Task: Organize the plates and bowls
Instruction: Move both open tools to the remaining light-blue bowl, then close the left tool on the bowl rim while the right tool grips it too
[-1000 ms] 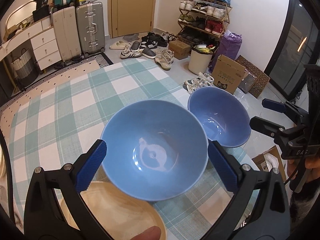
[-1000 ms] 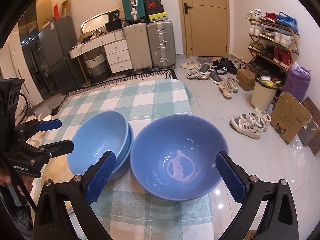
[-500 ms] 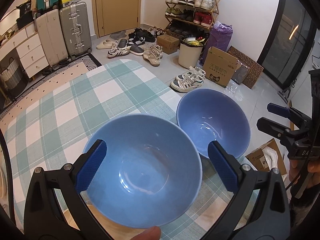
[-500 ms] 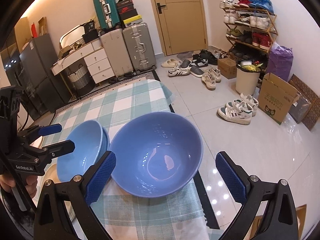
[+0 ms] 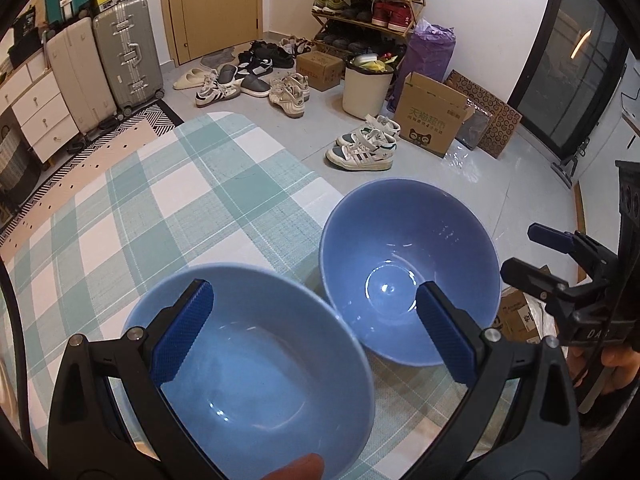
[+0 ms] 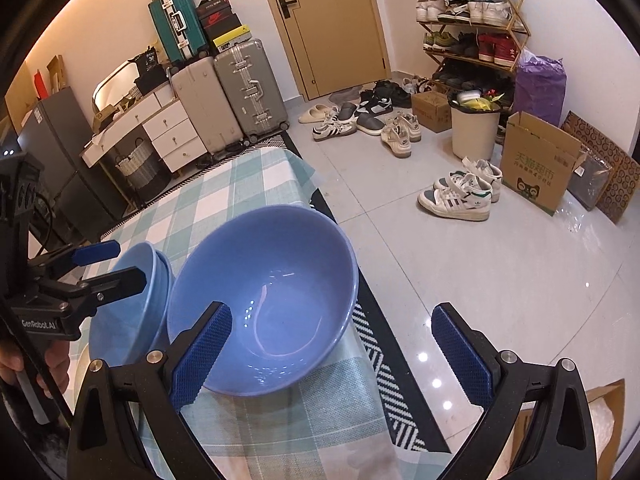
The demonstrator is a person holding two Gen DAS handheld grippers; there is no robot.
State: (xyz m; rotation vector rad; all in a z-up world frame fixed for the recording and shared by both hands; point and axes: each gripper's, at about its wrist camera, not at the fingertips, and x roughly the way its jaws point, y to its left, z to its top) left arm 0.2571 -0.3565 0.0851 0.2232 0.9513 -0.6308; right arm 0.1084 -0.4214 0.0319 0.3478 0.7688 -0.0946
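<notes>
Single bowl point(image 6: 262, 300): deep, glazed blue, upright near the desk's point(image 5: 132, 216) right edge, close to where the checked cloth point(image 6: 304, 412) drops off.
Stacked bowls point(image 5: 256, 368): two blue ones nested, just left of the single bowl — rims near or touching, I cannot tell which.
Left gripper point(image 5: 312, 336): jaws released and wide, above the stack, holding nothing.
Right gripper point(image 6: 332, 356): jaws released; its left pad point(image 6: 202, 354) hangs over the single bowl's near rim, the other out past the desk's edge.
Handling: judged stiff, fairly heavy ceramic with a slick glaze — breakable, and a fall to the tiled floor point(image 6: 500, 280) would likely chip it.
Where to hold: pinch the wall at the rim, one pad inside and one outside; the steep wall gives little purchase lower down.
Risk: a nudge toward the right edge could tip it off.
</notes>
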